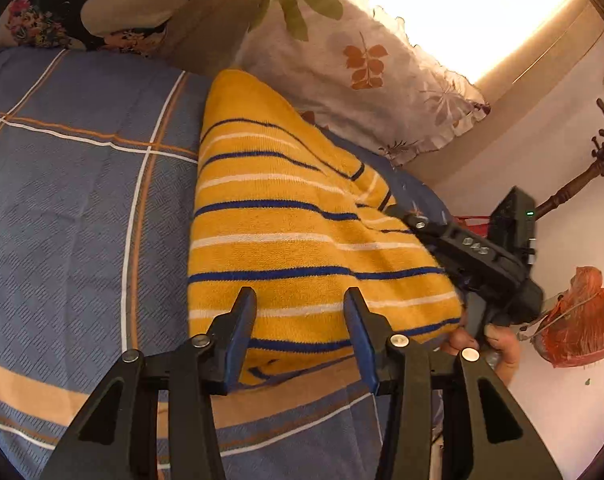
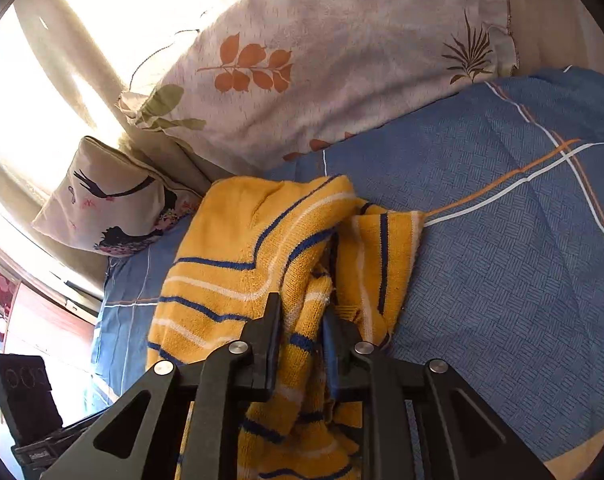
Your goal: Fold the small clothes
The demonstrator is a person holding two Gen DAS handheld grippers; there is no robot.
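Observation:
A yellow knit sweater [image 1: 286, 216] with blue and white stripes lies on the blue plaid bedsheet [image 1: 70, 184]. My left gripper [image 1: 300, 300] is open, its jaws apart over the sweater's near edge, holding nothing. My right gripper [image 2: 302, 312] is shut on a bunched fold of the sweater [image 2: 238, 248], which runs between its jaws and drapes below them. In the left wrist view the right gripper [image 1: 405, 216] reaches in from the right and grips the sweater's right side.
A leaf-print pillow [image 1: 361, 64] and a bird-print cushion [image 1: 74, 12] lean at the head of the bed. A coat stand [image 1: 597, 168] and an orange bag [image 1: 581, 316] stand by the wall to the right. A bright window [image 2: 30, 92] is behind.

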